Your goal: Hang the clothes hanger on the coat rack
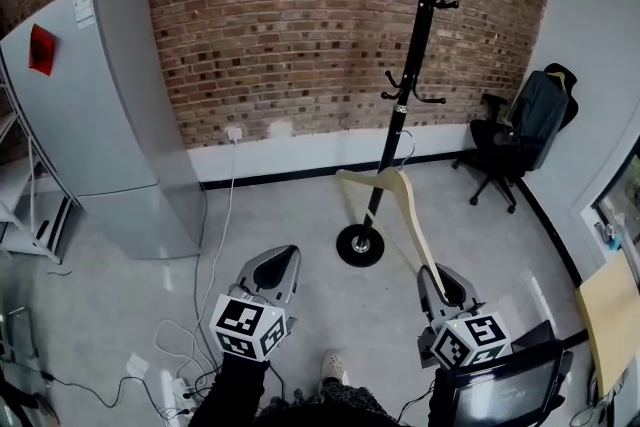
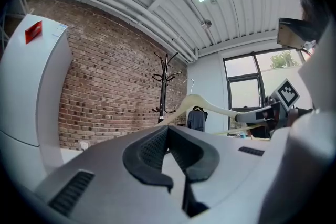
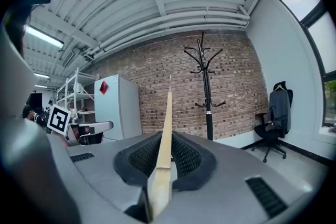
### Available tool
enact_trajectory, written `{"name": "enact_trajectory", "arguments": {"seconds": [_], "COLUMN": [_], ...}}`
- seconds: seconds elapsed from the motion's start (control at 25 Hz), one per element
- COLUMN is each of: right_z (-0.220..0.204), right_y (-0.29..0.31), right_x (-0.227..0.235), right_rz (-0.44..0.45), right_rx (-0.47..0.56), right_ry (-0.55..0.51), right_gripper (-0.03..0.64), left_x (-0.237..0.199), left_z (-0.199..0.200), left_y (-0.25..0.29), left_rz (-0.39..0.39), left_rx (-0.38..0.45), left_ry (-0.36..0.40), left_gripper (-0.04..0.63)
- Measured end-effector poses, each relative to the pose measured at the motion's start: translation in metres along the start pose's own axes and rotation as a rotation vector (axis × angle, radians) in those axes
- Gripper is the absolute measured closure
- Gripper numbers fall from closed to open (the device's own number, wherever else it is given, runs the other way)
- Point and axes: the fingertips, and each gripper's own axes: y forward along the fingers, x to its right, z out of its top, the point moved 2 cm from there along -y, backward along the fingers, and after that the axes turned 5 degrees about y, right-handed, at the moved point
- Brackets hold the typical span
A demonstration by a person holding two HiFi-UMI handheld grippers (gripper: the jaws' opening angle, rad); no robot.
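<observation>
Nearest, the left gripper (image 1: 284, 261) is keeping its jaws together, with nothing between them. To its right, the right gripper (image 1: 441, 283) is clamping one arm of the pale wooden clothes hanger (image 1: 405, 205), and the end of that arm is hiding inside the jaws. In the right gripper view the hanger is showing only as a narrow edge-on strip. It is rising in the air toward the far side, and its thin metal hook is hard to make out against the pole of the black coat rack (image 1: 408, 85). It is not hanging on any peg. The picture's upper edge is cutting off the rack's top.
</observation>
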Motion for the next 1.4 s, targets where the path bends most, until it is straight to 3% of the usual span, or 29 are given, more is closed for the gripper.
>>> {"name": "enact_trajectory", "arguments": {"seconds": [0.72, 1.16, 1.4], "right_z": [0.038, 0.036, 0.036], "right_y": [0.123, 0.165, 0.194], "right_x": [0.105, 0.139, 0.15], "right_rz": [0.038, 0.039, 0.029], "right_rx": [0.002, -0.02, -0.029], "right_ry": [0.008, 0.042, 0.046], "right_gripper": [0.558, 0.558, 0.558], "left_x": [-0.042, -0.061, -0.074], "left_z": [0.016, 0.007, 0.003], "left_y": [0.141, 0.178, 0.206], "left_rz": [0.055, 0.079, 0.056], "left_rx": [0.011, -0.016, -0.019], "left_ry": [0.029, 0.028, 0.026], "left_gripper": [0.589, 0.589, 0.589]}}
